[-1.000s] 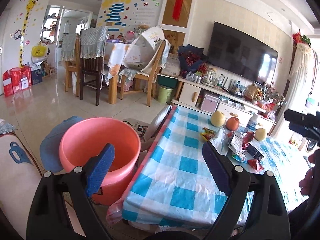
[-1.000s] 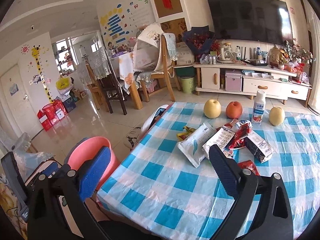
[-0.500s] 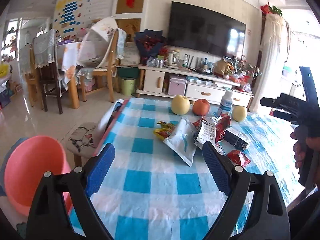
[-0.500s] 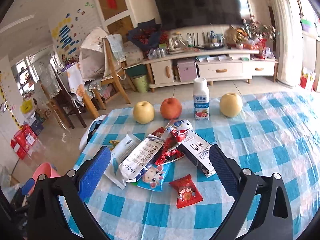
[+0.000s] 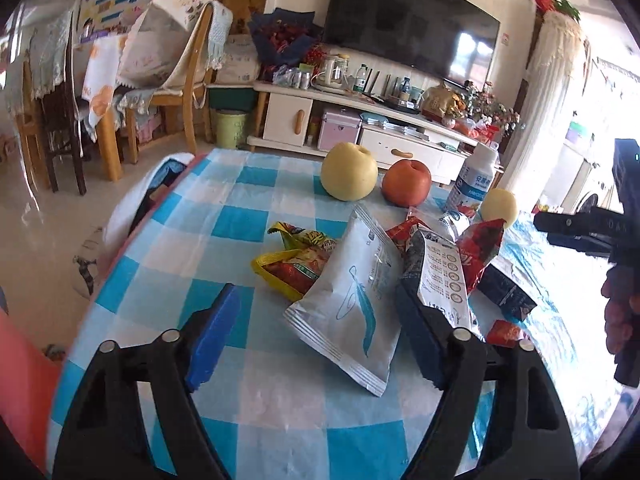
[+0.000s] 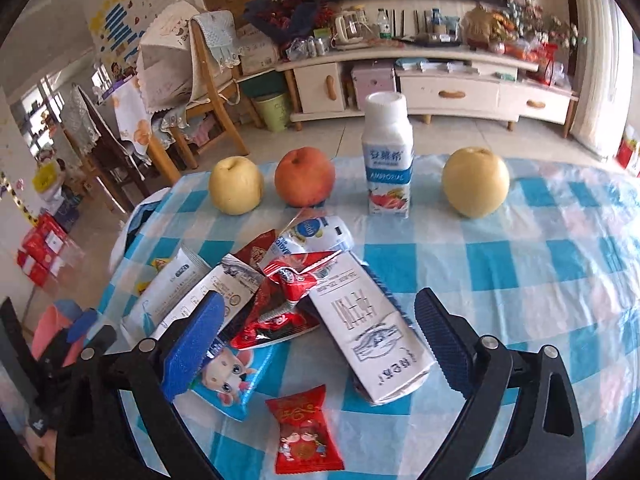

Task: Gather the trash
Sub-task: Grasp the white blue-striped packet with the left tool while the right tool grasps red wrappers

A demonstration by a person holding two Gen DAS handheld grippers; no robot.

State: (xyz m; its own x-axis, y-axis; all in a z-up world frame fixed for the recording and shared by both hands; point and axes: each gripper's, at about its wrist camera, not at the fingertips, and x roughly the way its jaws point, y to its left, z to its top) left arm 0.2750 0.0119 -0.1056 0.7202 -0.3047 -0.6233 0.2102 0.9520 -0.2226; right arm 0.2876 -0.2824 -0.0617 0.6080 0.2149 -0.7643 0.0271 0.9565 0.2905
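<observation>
Both grippers are empty, jaws closing. The left gripper (image 5: 316,332) frames the white pouch (image 5: 352,300); the right gripper (image 6: 320,336) frames the flattened carton (image 6: 368,332) and red wrappers (image 6: 288,300). All trash lies heaped mid-table (image 6: 540,272); none looks collected. Beyond stand fruit and a bottle (image 6: 388,160). A pink bin (image 5: 20,392) sits off the table's left edge.

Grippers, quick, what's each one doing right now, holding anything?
Left gripper: open, closing, empty, white pouch between its fingers.
Right gripper: open, closing, empty, above the flattened carton.
</observation>
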